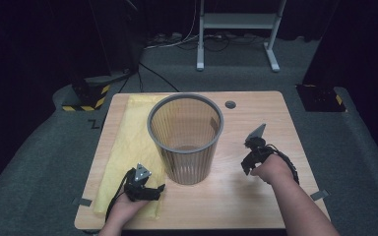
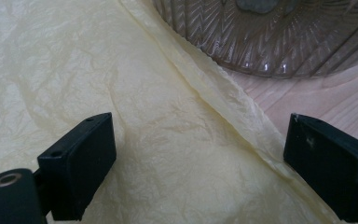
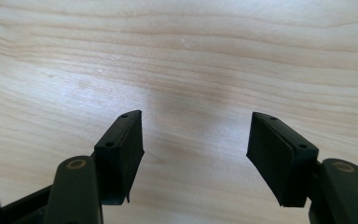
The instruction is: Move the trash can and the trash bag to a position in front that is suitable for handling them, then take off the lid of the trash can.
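Observation:
A thin yellow plastic bag [image 1: 128,142] lies flat along the left side of the wooden table [image 1: 256,196]. A grey ribbed wastebasket [image 1: 185,137] stands upright at the table's middle, its base touching the bag's right edge. My left gripper [image 1: 160,189] is low over the bag's near right corner. In the left gripper view its jaws stand wide apart, open [image 2: 200,154], straddling the bag's [image 2: 158,116] folded edge, with the basket's [image 2: 270,42] base just ahead. To the right of the basket my right gripper [image 1: 246,167] is open [image 3: 196,140] over bare wood [image 3: 182,60], with nothing between its jaws.
A round cable hole [image 1: 230,104] sits near the table's far edge behind the basket. Grey tape tabs [image 1: 81,201] stick out at the near corners. On the dark floor beyond stand a white desk frame [image 1: 236,29] and a yellow-and-black striped base [image 1: 86,96].

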`<state>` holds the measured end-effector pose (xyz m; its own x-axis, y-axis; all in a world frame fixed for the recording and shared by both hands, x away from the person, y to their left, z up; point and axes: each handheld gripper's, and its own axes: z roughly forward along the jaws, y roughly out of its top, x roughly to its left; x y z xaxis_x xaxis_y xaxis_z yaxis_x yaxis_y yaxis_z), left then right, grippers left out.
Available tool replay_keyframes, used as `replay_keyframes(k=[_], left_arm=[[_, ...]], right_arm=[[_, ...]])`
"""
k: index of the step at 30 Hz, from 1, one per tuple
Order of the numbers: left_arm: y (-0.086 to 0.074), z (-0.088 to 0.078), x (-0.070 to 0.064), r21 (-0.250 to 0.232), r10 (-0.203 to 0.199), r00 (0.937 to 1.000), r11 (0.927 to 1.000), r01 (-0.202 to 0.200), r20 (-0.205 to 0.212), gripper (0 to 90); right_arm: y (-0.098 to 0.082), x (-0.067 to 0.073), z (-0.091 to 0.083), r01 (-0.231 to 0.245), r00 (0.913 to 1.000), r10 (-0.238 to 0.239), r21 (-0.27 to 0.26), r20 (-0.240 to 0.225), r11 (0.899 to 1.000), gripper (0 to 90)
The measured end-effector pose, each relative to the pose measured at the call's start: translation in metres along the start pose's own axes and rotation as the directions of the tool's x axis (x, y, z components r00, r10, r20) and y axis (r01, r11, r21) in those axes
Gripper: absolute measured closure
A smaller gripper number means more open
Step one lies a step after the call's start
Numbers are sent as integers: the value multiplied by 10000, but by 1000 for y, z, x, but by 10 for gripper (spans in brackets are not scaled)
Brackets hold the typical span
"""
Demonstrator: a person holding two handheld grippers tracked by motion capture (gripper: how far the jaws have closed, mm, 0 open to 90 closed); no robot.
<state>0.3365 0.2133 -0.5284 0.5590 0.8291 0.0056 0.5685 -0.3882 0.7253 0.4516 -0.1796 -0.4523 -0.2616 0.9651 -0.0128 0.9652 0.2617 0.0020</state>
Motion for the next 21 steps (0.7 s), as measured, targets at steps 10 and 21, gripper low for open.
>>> replay_keyframes(k=[10,21], left_arm=[[0,0,-1,0,-28,10000,10000,28,-40,91],[0,0,-1,5,-48,10000,10000,48,-48,91]], right_arm=[[3,4,-46,-413,9987,409,-133,-305,9991,386],[11,19,-101,-284,9993,271,-475,-268,9985,418]])
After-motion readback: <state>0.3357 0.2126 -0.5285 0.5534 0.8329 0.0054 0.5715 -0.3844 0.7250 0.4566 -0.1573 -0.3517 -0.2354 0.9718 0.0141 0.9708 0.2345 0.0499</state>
